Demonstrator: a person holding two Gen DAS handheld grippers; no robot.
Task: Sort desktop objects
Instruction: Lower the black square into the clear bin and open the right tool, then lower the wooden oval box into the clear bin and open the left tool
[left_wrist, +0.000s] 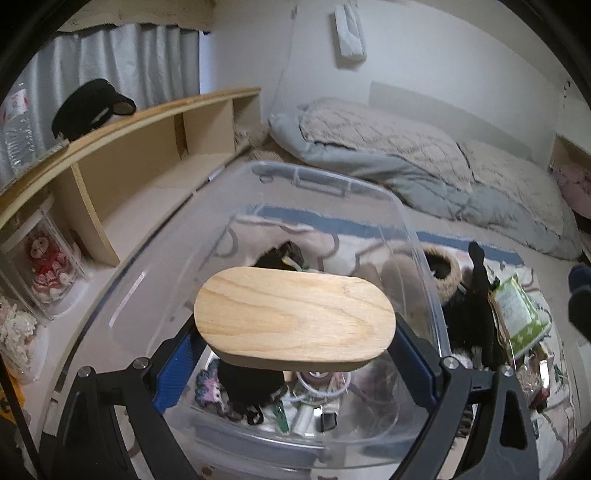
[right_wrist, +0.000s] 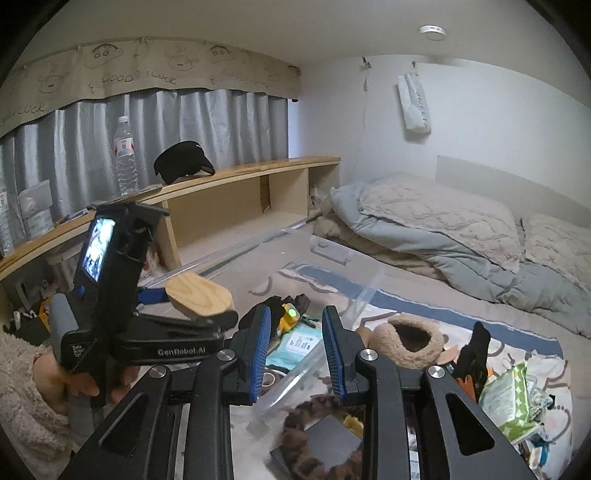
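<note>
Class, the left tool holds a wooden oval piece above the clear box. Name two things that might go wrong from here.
1. The wooden oval piece spans the left tool at its ends only; it might slip or tilt if bumped.
2. The clear box already holds cables and small items, so a dropped piece may land askew on them.

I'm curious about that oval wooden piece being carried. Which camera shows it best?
The left wrist view: the wooden lid fills the centre, grain sharp, clamped in the left gripper above the clear bin. The right wrist view shows it small and side-on.
</note>
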